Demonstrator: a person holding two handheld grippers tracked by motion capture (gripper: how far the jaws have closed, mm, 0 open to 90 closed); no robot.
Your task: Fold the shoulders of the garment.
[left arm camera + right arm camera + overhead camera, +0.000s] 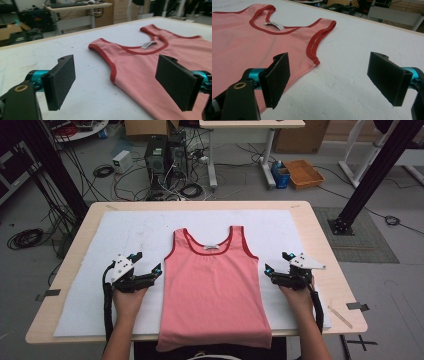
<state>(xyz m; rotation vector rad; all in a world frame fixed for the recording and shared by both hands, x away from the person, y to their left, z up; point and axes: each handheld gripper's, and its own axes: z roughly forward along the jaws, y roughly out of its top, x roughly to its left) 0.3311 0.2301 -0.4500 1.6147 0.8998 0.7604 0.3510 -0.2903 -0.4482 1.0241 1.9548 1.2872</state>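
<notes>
Your pink tank top (212, 285) lies flat down the middle of the table (320, 227), long axis running away from you, neck at the far end and hem over the near edge. The gripper views add its white neck label (a speck from above). Your left gripper (148, 263) and right gripper (278, 262) flank it, forearms reaching forward, jaws spread wide, holding nothing.
</notes>
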